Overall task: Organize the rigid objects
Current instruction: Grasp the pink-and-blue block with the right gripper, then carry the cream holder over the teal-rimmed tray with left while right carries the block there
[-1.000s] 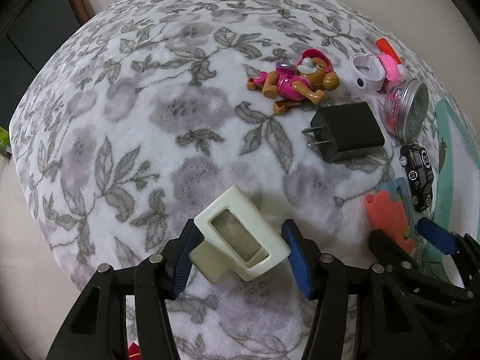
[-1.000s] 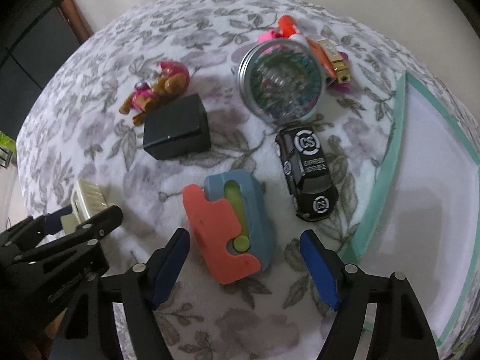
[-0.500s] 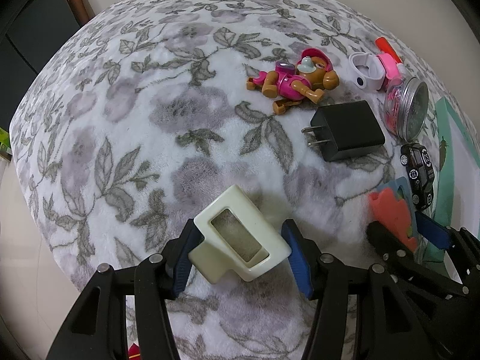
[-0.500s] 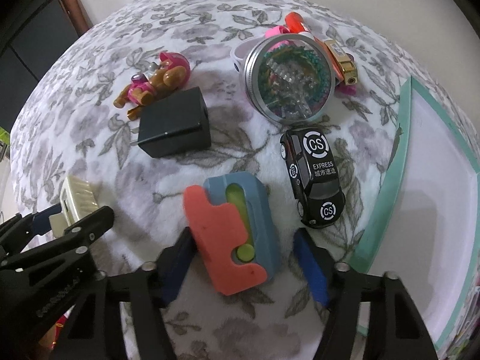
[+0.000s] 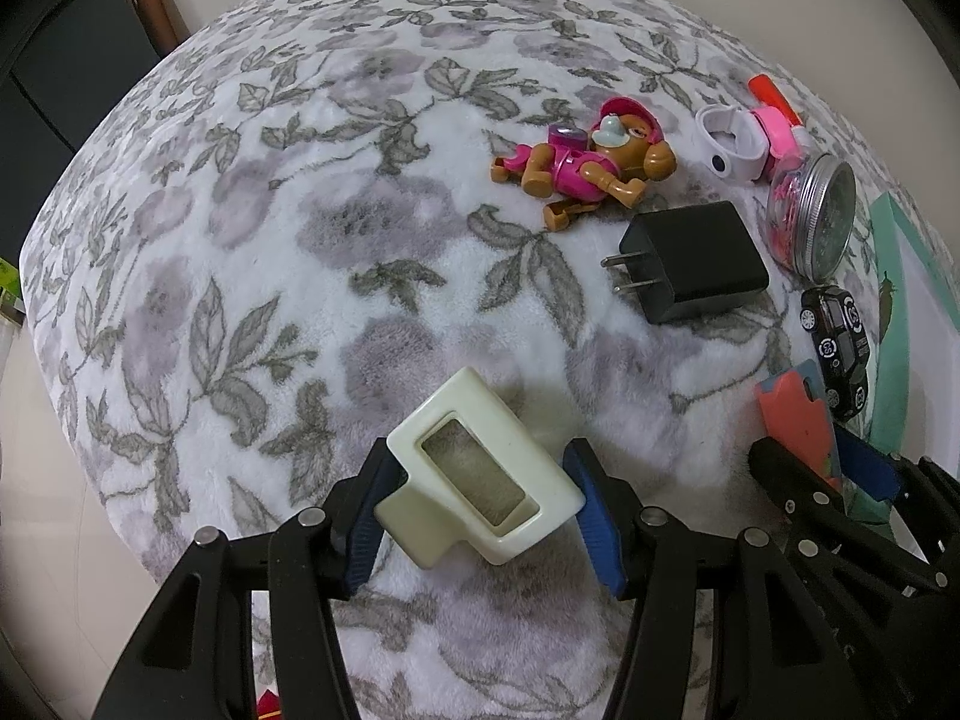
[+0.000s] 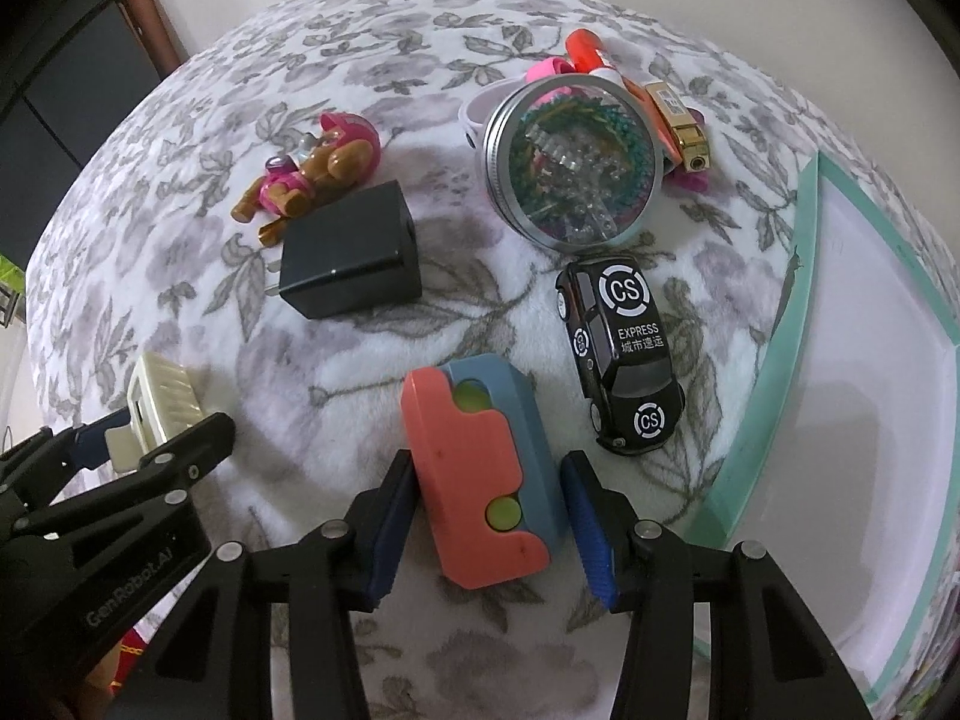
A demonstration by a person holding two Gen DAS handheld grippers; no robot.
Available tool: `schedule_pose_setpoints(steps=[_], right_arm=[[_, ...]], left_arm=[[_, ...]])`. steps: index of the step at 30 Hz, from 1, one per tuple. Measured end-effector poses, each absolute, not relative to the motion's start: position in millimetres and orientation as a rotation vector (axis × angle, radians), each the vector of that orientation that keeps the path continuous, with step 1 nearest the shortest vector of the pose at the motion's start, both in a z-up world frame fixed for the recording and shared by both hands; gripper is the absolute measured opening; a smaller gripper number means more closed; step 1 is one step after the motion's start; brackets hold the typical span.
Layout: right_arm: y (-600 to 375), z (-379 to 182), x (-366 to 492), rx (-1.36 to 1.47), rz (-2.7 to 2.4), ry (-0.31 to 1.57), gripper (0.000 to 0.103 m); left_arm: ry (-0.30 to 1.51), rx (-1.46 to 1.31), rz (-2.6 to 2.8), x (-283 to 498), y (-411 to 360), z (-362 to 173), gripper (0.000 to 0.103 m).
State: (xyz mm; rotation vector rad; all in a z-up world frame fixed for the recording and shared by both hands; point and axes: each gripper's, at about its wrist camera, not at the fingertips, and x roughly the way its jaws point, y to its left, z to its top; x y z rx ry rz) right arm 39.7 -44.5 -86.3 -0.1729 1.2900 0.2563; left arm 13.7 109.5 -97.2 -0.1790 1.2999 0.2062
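Observation:
In the left wrist view my left gripper [image 5: 483, 516] is shut on a cream plastic holder [image 5: 480, 468] with a rectangular window, low over the floral cloth [image 5: 270, 240]. The right wrist view has my right gripper [image 6: 486, 522] closing its jaws on an orange-and-blue block [image 6: 474, 468] that lies on the cloth; both blue pads [image 6: 393, 516] touch its sides. A black toy car [image 6: 618, 354] lies just right of the block. The left gripper with the cream holder [image 6: 162, 408] shows at the left edge.
A black charger [image 6: 354, 258], a pink-and-brown toy dog [image 6: 312, 180], a round tin of beads [image 6: 570, 162], a white ring [image 5: 729, 138], pink and orange pieces [image 6: 585, 51] and a gold item [image 6: 681, 123] lie further back. A white tray with a teal rim [image 6: 774, 396] sits at the right.
The right gripper's jaws have narrowed from wide apart to against the sides of the orange-and-blue block. The left gripper and the cream holder have stayed as they were.

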Motion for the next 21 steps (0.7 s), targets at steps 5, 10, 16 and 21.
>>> schedule_pose_setpoints(steps=[5,10,16,21], right_arm=[[-47,-75,31,-0.132,0.257,1.278,0.051],[-54,-65,29,-0.093,0.266,1.264,0.050],[-72,-34,29,0.003,0.260,1.184,0.050],[-108,5,29,-0.007,0.093,1.038,0.050]], left_arm=[[1.288,-0.199,0.196,12,113,-93,0.058],[1.283,-0.223,0.190,10,115,-82,0.058],[1.229,-0.209,0.156,20,101,-40,0.058],[1.165,-0.164,0.087,37,64,7,0.058]])
